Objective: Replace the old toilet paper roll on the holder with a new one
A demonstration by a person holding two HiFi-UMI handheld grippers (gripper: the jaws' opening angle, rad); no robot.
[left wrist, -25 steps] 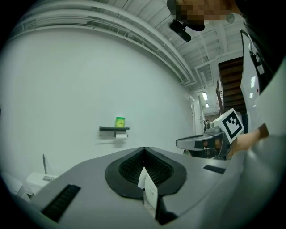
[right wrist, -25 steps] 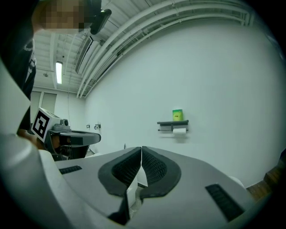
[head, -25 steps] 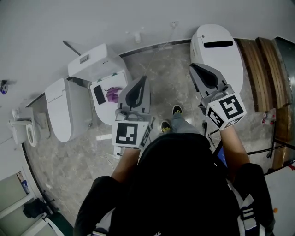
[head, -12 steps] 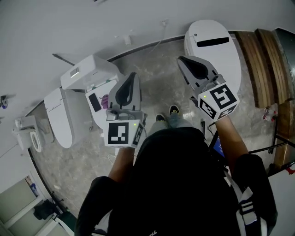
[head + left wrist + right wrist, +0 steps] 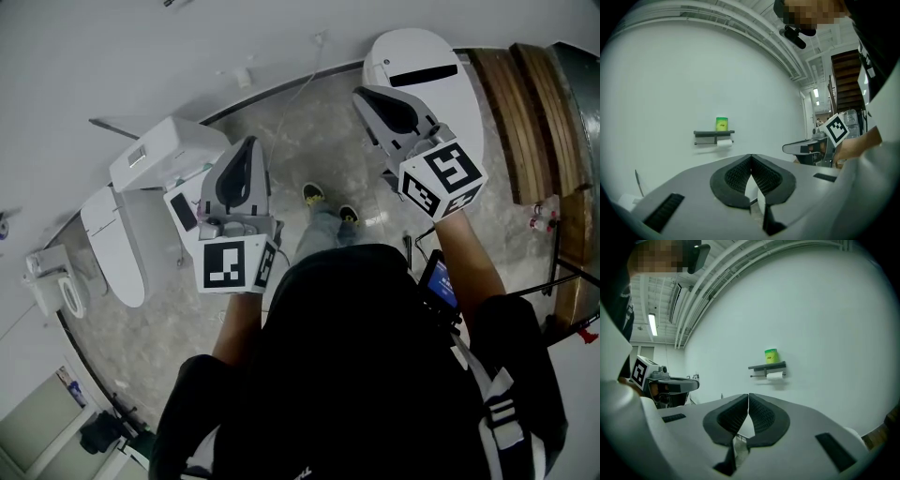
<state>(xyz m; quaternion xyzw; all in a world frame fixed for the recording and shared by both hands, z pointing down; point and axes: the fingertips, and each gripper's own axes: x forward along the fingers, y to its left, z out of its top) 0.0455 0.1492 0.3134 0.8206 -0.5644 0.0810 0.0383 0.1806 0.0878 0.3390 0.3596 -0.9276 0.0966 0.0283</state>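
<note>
Both grippers have pushed forward toward the white wall (image 5: 112, 56) since a second ago, and the toilets on either side have slid back along the person's flanks in the head view.

An aisle of pale stone floor (image 5: 300, 131) runs ahead to the foot of the wall, with the person's shoes (image 5: 314, 193) planted in it. A white toilet with a boxy tank (image 5: 150, 155) hems the aisle on the left. A rounded toilet (image 5: 422, 52) stands on the right, and beyond it are wooden steps (image 5: 525, 103). In the head view the left gripper (image 5: 247, 145) overlaps the inner edge of the left toilet, and the right gripper (image 5: 364, 94) lies across the near side of the rounded one. The floor between the two grippers is open.

High on the wall ahead, a dark shelf (image 5: 705, 133) carries a green canister (image 5: 722, 123). The holder (image 5: 710, 142) hangs just beneath the shelf, with the toilet paper roll (image 5: 724, 143) on it at the right end. The roll is well apart from both grippers.

Seen along their own jaws, each gripper is pressed together, its ribbed black pads meeting at the tips. Neither holds anything. Both point roughly level at the wall below the shelf, touching nothing.
</note>
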